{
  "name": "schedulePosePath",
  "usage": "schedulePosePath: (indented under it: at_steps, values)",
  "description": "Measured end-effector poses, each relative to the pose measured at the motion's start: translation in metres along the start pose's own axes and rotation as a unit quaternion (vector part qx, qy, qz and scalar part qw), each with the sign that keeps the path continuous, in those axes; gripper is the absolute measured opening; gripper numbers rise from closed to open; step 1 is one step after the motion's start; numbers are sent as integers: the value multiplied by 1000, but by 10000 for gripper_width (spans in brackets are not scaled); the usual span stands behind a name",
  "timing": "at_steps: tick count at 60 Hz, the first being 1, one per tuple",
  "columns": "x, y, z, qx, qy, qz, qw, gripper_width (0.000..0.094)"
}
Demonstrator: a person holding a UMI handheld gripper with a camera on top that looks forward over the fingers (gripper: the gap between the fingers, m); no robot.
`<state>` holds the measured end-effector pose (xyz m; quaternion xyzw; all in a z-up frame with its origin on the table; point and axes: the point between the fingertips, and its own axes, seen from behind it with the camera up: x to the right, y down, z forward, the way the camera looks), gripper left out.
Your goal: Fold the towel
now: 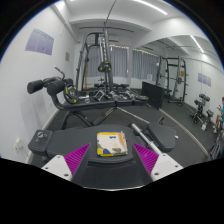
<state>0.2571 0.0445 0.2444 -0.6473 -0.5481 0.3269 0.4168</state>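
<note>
- Towel [111, 145]: it is folded into a small, thick square, with white, yellow and brown parts showing.
- It lies on the dark bench [90, 135], near the bench's closest edge.
- It sits between the two fingers and just ahead of them, with a gap on each side.
- The gripper [112, 160] is spread wide and holds nothing.
- Its pink pads [78, 157] point up on both sides of the towel.
- Behind the bench is a gym room with a tall weight machine [97, 62].
- A black bench seat [45, 85] is off to one side.
</note>
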Motion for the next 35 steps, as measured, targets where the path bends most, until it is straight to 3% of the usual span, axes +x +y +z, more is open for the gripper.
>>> schedulePosePath:
  at_steps: [14, 35]
  values:
    - [-9, 13, -93, 18, 2, 13, 1000, 856]
    - [-23, 18, -116, 21, 9, -9, 1000, 855]
